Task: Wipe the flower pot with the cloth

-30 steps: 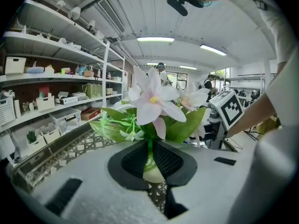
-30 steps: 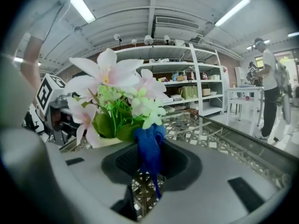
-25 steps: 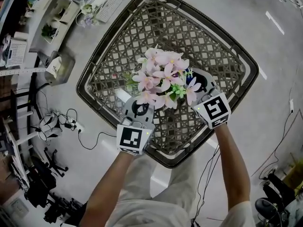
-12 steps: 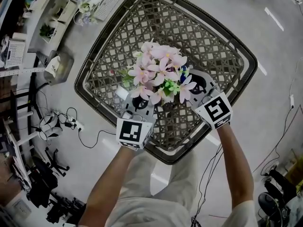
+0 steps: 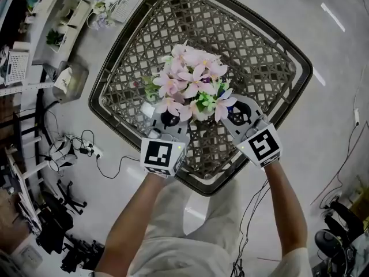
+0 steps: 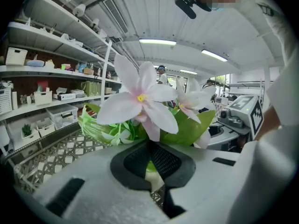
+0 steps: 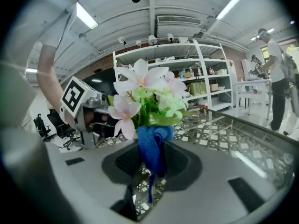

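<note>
Flower pot (image 6: 152, 179), pale beneath pink blossoms (image 5: 193, 79), sits pinched at its rim by left hand-held gripper (image 5: 166, 124), seemingly for steadiness; right hand-held gripper (image 5: 237, 115) clamps blue cloth (image 7: 153, 148).

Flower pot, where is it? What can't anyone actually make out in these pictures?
- Flower pot: in the head view the pink flowers cover it; in both gripper views petals and leaves block it.
- Left gripper: shut on a pale sliver; too little shows to call it the pot's rim.
- Blue cloth in the right gripper: whether it touches the pot is hidden by the cloth and the leaves.
</note>
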Demonstrator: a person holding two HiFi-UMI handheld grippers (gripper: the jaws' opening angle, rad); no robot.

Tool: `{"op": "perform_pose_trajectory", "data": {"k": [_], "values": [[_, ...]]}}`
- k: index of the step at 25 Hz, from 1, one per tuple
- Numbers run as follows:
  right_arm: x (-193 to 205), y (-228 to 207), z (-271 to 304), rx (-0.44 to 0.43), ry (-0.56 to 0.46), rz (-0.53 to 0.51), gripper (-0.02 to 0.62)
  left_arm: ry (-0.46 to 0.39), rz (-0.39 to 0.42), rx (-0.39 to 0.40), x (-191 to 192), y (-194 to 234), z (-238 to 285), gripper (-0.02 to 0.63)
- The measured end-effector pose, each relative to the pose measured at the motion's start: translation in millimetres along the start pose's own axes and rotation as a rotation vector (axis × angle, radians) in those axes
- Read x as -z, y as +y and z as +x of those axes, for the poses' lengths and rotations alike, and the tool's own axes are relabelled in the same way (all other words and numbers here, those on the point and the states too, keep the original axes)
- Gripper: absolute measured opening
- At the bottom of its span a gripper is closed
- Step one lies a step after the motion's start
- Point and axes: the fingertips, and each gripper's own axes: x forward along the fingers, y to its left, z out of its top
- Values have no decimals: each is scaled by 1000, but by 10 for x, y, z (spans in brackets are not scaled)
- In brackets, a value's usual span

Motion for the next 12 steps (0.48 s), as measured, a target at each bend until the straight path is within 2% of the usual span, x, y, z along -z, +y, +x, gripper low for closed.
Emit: {"op": "perform_pose_trajectory", "data": {"k": [12], "values": [[94, 490, -69, -78, 38, -15, 120, -6, -18, 0, -2, -2, 4, 21]]}}
